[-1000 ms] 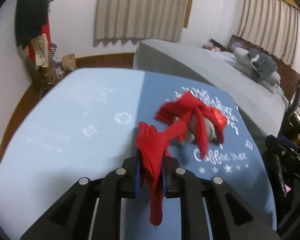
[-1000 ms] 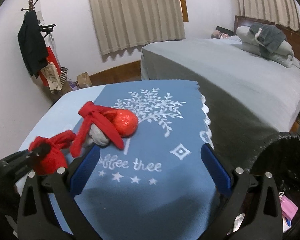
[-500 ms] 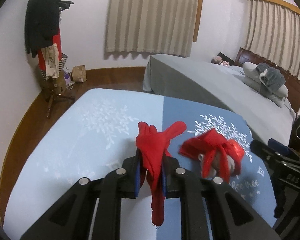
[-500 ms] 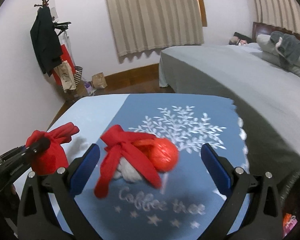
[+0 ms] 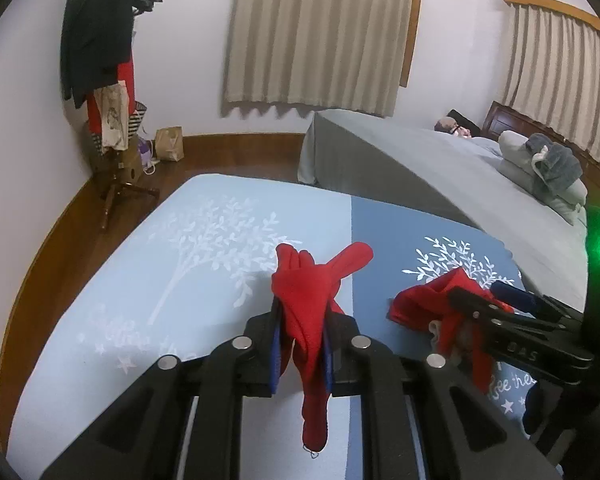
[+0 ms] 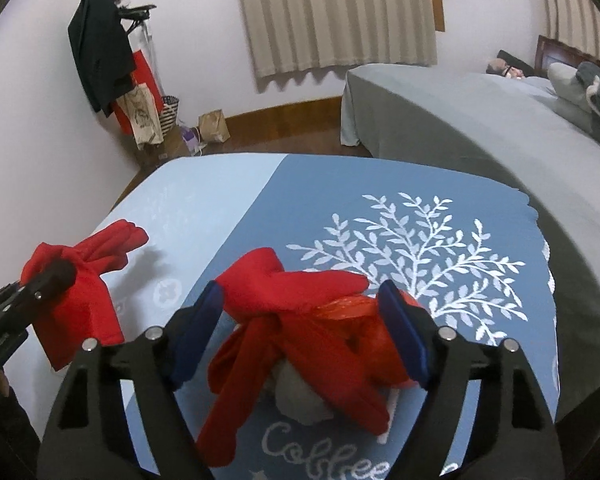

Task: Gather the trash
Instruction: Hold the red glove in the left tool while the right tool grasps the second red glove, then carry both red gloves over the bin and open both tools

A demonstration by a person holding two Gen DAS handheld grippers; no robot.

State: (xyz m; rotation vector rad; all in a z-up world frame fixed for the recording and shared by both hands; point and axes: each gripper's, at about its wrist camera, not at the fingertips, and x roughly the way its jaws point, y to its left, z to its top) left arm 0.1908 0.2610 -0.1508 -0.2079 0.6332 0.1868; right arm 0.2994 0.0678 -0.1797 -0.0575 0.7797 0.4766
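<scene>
Item one: my left gripper (image 5: 302, 344), jaws clamped on a red cloth strip (image 5: 312, 304) at lower centre of the left view, its tail hanging between the arms. Item two: my right gripper (image 6: 300, 336), jaws closing around the trash bundle (image 6: 300, 340), red cloth wrapped over orange plastic and grey wadding, lower centre of the right view; whether the pads touch it, I cannot tell. Bundle rests on the counter (image 6: 440, 208), blue cloth with white tree print. Grey bed (image 6: 480, 112) at upper right.
</scene>
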